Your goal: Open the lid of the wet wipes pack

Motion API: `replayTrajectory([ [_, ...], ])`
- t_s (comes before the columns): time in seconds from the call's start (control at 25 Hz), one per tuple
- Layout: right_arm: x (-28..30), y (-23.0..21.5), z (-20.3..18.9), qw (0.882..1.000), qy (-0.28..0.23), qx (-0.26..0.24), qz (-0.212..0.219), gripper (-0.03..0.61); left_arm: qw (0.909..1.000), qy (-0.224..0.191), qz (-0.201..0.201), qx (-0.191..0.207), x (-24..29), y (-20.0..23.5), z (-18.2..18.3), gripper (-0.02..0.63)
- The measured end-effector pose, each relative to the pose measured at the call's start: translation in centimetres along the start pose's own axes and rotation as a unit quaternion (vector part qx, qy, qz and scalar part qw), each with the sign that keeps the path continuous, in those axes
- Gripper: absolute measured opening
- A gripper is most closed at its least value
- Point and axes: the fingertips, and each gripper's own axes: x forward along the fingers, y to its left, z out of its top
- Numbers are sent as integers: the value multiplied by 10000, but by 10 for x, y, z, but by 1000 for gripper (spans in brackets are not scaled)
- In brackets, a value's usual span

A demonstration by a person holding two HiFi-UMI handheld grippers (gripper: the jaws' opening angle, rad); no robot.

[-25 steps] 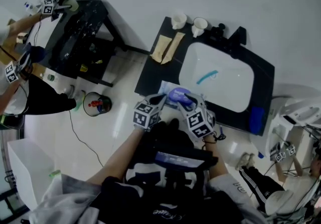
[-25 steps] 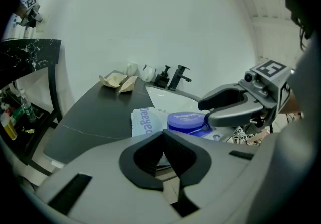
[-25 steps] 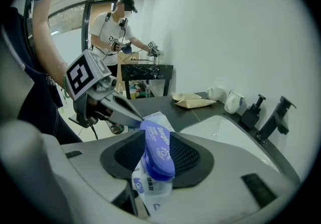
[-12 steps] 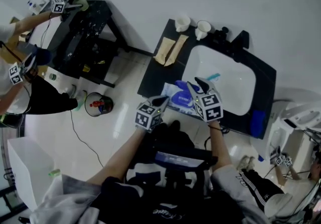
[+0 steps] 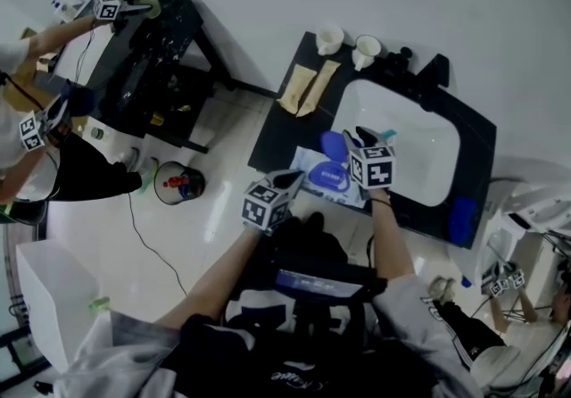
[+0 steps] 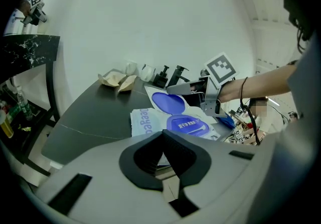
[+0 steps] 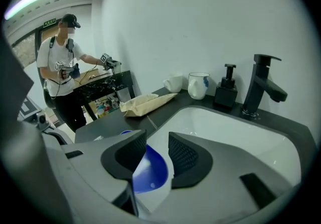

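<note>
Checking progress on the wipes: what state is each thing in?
lid: flipped open, standing up
pack: flat on the counter
left gripper: shut on the pack's edge
right gripper: closing, pads apart, lid between them
tap: no water running

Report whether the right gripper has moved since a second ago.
Yes. The right gripper moved up the picture toward the sink; its jaws are closing with the blue lid between them.
</note>
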Motion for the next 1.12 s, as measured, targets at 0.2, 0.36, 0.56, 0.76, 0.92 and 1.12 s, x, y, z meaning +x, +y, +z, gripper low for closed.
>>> replayTrajectory([
  [0.2,18,-8,-14,9989,380,-259,-45,146,10000,3,30,-19,2,2,0,6],
  [0.36,12,-3,-10,9989,322,-351,30,146,10000,20,14,-9,-1,0,1,6],
  [0.56,-10,3,9,9997,-87,-211,125,146,10000,63,-9,35,-1,-1,2,6],
  [0.76,-45,6,18,9985,-532,127,70,146,10000,78,13,26,-1,1,1,6],
  [0.92,-77,16,10,9947,-807,625,127,146,9999,57,12,115,-3,0,6,6],
  [1.12,-106,31,-12,9893,-1009,1053,80,136,9998,-35,-22,207,-8,-7,16,6],
])
